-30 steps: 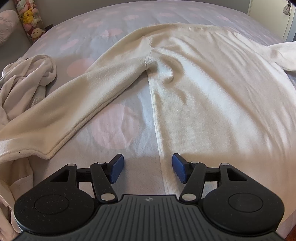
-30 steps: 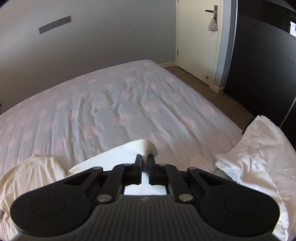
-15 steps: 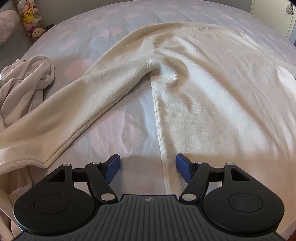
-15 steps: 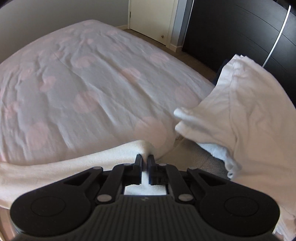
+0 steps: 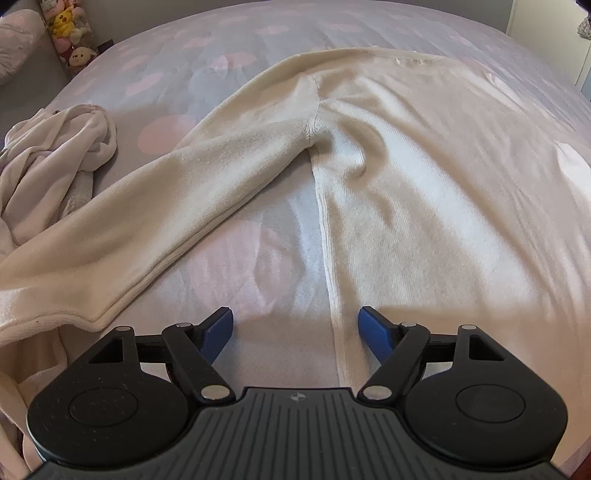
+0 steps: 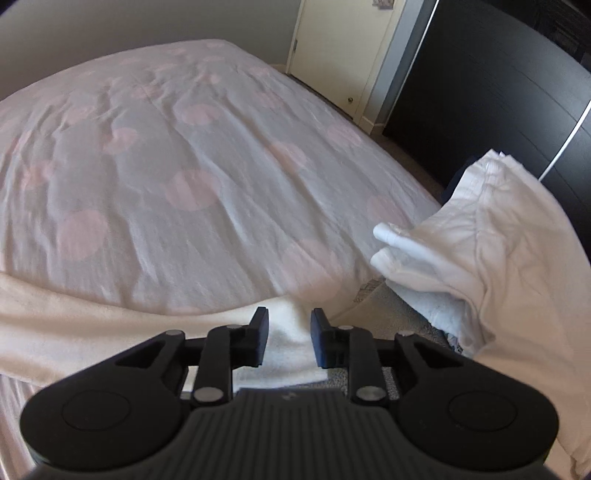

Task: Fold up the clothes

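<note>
Cream sweater [image 5: 424, 192] spread flat on bed [image 5: 229, 48], front or back side not discernible; body runs away from the left wrist camera, one sleeve [image 5: 155, 218] angled out toward the lower left, cuff cut off by the frame edge. Bedcover pale grey with pink spots. No containers in either view.

Left gripper [image 5: 295, 326]: jaws wide apart, blue pads [image 5: 218, 328] visible, nothing between them. It hangs over the sweater's side seam near the hem; whether the pads touch fabric cannot be told.

Right gripper [image 6: 286, 334]: jaws apart, a strip of cream knit lying in the gap below them. Fabric not pinched; contact with either finger unclear. This cloth continues leftward along the near bed edge as a long band [image 6: 92, 317], most likely the same sweater, though the join is out of frame.

Crumpled pale garment [image 5: 48, 173] heaped at left of the bed, partly cut off. White folded clothing [image 6: 480, 258] sits at the bed's right corner, its far side hidden by lens edge. Plush toys [image 5: 70, 33] at far left, small and blurred. Door [image 6: 343, 48] and dark wardrobe [image 6: 498, 92] beyond the bed.
</note>
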